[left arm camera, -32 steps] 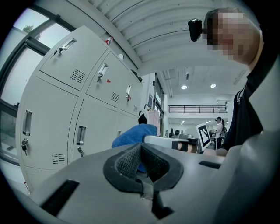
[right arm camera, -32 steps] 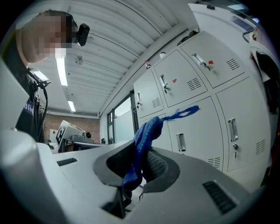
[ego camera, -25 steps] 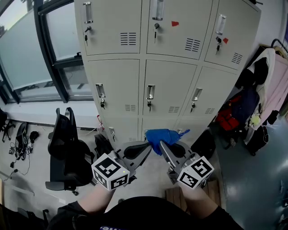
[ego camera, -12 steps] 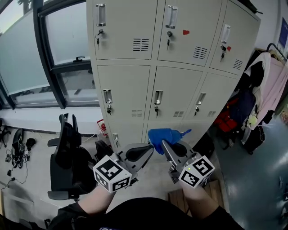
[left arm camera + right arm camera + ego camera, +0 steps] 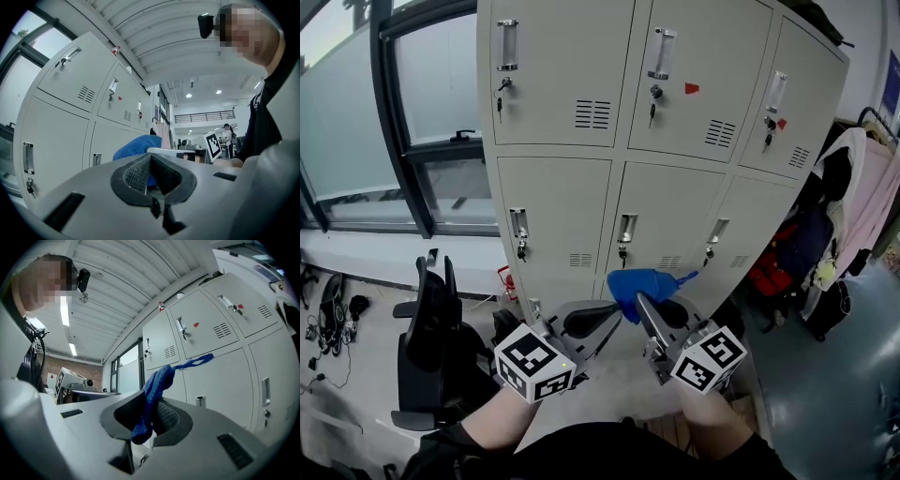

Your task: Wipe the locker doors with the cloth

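We stand on a grey floor (image 5: 825, 375) facing a bank of beige lockers (image 5: 562, 216). Nearest to us, the left gripper (image 5: 602, 317) has its jaws drawn together with nothing between them. Just beside it, the right gripper (image 5: 652, 309) is clamped on a blue cloth (image 5: 639, 281), which bunches up above the jaws with a thin strip trailing off to the right. The cloth is held in the air in front of the lower lockers and does not appear to touch any door, so we judge the wiping has yet to start. A black office chair (image 5: 431, 319) sits to our left, and beyond the grippers are the middle-row doors (image 5: 661, 220), each with a handle and a key. A window (image 5: 356, 122) is at far left and hanging coats (image 5: 862, 187) at far right. To wipe well, we should press the bunched part flat onto a door and keep the grip firm so the cloth does not slip. Overlapping strokes should steer round handles, keys and vents, with the empty gripper kept clear.
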`<move>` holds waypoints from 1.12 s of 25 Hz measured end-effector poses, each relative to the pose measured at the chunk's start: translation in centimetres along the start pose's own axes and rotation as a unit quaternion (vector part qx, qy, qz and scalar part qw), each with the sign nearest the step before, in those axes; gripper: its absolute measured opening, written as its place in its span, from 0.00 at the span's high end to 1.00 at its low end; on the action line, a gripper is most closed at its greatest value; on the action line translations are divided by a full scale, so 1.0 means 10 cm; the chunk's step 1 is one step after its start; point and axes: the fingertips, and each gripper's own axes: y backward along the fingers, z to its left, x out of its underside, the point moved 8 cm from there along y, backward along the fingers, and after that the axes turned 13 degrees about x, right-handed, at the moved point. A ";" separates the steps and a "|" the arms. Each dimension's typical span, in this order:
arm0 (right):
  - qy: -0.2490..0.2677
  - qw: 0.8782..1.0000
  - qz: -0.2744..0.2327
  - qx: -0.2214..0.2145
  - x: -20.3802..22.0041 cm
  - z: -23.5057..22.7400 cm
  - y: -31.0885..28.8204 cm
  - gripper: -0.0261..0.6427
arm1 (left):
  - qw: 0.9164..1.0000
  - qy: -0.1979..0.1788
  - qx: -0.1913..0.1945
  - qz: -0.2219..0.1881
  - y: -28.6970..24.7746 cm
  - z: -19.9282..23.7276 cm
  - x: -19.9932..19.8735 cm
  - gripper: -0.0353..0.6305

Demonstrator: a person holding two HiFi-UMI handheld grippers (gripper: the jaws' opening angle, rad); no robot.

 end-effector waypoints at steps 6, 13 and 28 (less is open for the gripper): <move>0.007 0.999 -0.020 -0.040 -0.31 -0.65 -0.31 0.89 | 0.999 -0.024 -0.040 -0.001 -0.53 0.33 -0.23 0.94; -0.009 0.997 -0.044 -0.068 -0.56 -1.38 -0.82 0.89 | 0.995 -0.028 -0.092 0.003 -0.99 0.53 -0.23 0.94; -0.015 0.997 -0.073 -0.015 -0.63 -1.47 -1.71 0.89 | 0.996 -0.004 -0.087 0.010 -0.50 0.83 -0.08 0.94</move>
